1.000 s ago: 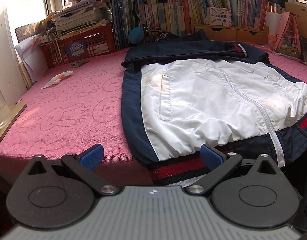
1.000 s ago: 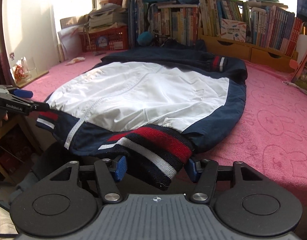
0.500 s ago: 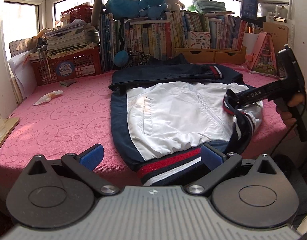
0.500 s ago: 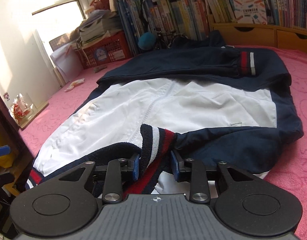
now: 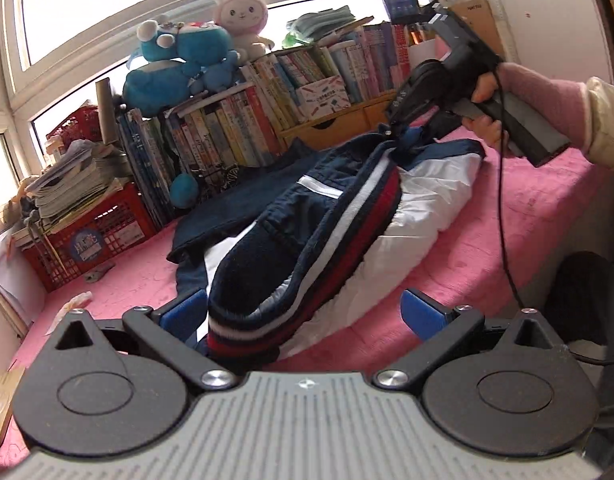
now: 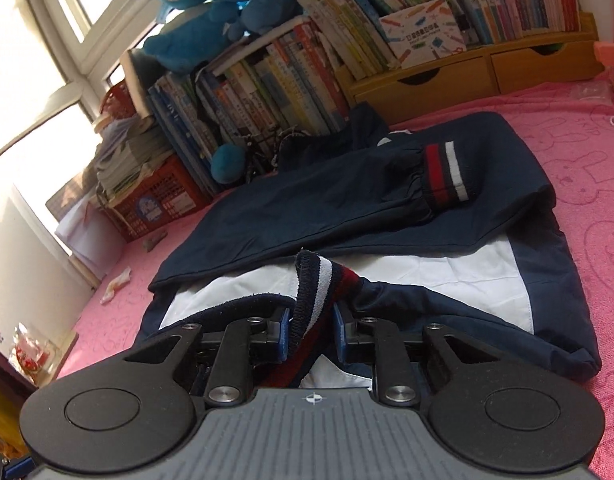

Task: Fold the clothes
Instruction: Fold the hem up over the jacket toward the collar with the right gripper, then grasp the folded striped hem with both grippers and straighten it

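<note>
A navy and white jacket (image 6: 447, 280) lies on the pink towel-covered surface (image 6: 587, 168), with one sleeve folded across its top and a striped cuff (image 6: 445, 174) showing. My right gripper (image 6: 309, 320) is shut on the red, white and navy striped hem (image 6: 313, 280), lifted over the jacket's white front. In the left wrist view the right gripper (image 5: 401, 138) is held by a hand in a pink sleeve, and the hem (image 5: 347, 232) stretches down from it. My left gripper (image 5: 303, 314) stands open, the hem's near end resting against its left finger (image 5: 183, 314).
A row of books (image 5: 235, 128), wooden drawers (image 6: 447, 80) and a red crate (image 5: 95, 240) line the far edge, plush toys above. A crumpled wrapper (image 5: 75, 302) lies at the left. A black cable (image 5: 503, 216) hangs from the right gripper; something dark (image 5: 583, 300) stands off the near right edge.
The right gripper has carried the hem up and farther over the jacket toward the books. The left gripper has risen, and the hem's other end now sits between its open fingers.
</note>
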